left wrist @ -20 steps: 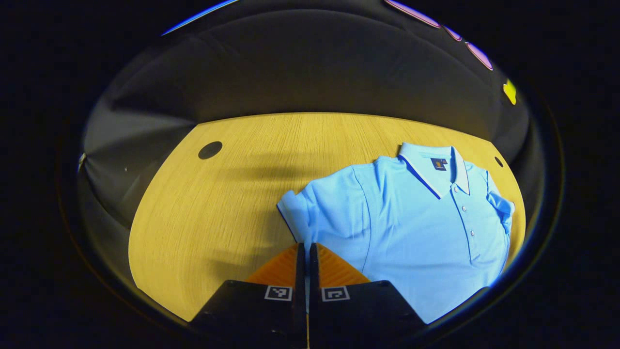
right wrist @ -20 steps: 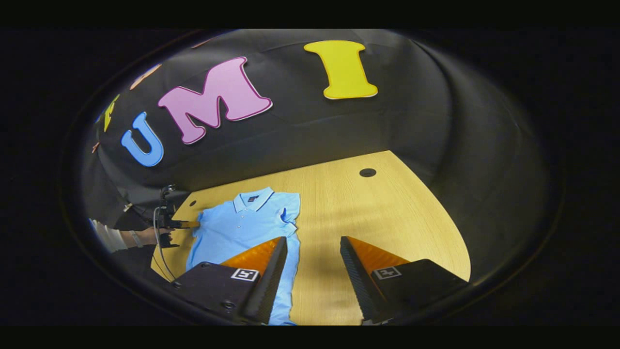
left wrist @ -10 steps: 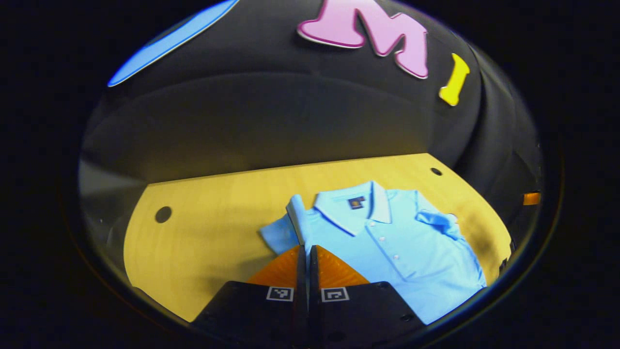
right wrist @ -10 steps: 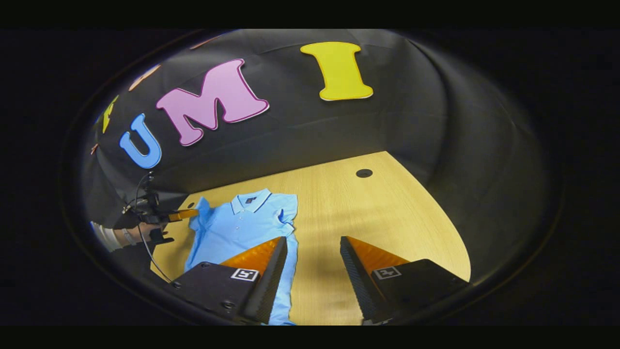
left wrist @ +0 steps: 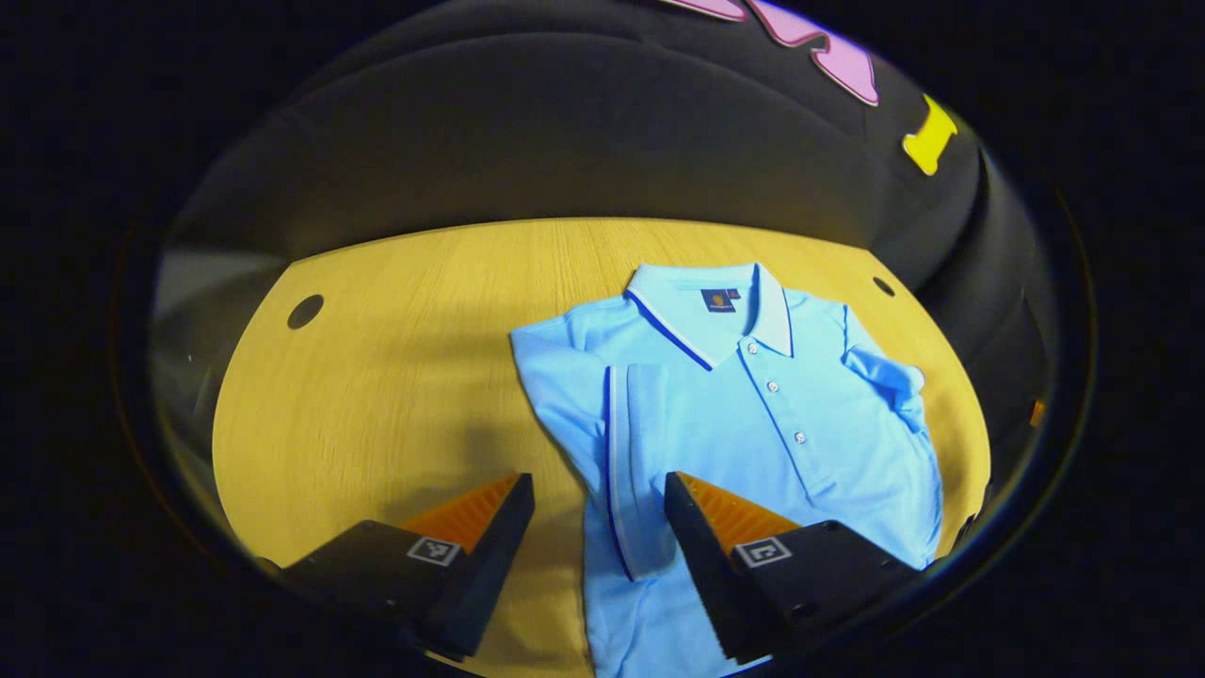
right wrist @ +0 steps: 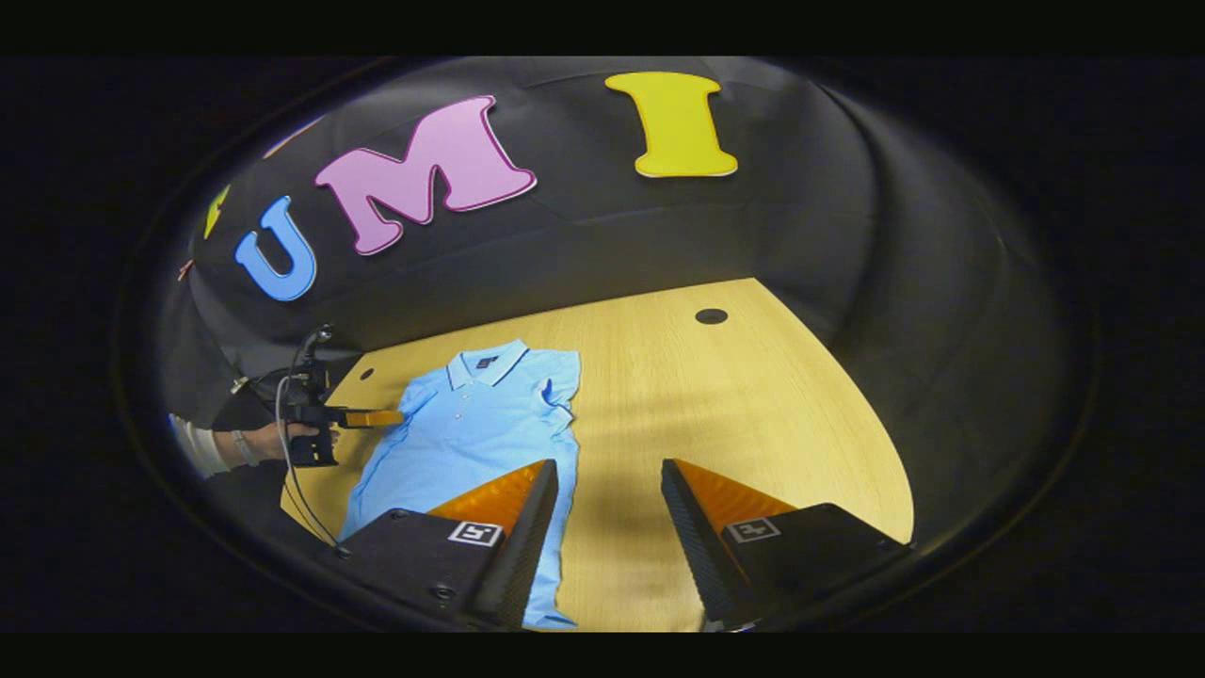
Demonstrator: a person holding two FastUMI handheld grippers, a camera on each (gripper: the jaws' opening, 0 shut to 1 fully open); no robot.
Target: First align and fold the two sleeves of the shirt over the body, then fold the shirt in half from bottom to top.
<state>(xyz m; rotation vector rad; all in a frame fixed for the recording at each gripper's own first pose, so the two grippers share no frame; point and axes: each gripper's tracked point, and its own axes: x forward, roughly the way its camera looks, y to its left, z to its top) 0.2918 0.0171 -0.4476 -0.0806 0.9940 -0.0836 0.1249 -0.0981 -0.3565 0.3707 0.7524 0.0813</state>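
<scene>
A light blue polo shirt (left wrist: pixel 753 414) lies face up on the wooden table (left wrist: pixel 395 377), collar away from me. One sleeve (left wrist: pixel 633 452) lies folded flat over the body, its dark-trimmed cuff edge toward me. The other sleeve (left wrist: pixel 885 377) is folded in at the far side. My left gripper (left wrist: pixel 598 480) hovers open, a finger on either side of the folded sleeve, holding nothing. In the right gripper view the shirt (right wrist: pixel 471 433) lies left of centre, and my right gripper (right wrist: pixel 609 463) is open over bare table beside the shirt's edge. A hand (right wrist: pixel 273 438) holds the left gripper (right wrist: pixel 377 417) at the shirt's far side.
The table has round cable holes (left wrist: pixel 305 311) (left wrist: pixel 883 285) (right wrist: pixel 711 315) near its back corners. Black cloth walls close in behind and to the sides. Bare wood stretches left of the shirt in the left gripper view and right of it in the right gripper view.
My left gripper was shut on the sleeve and has opened. The sleeve now lies folded over the body. The right gripper has barely moved.
</scene>
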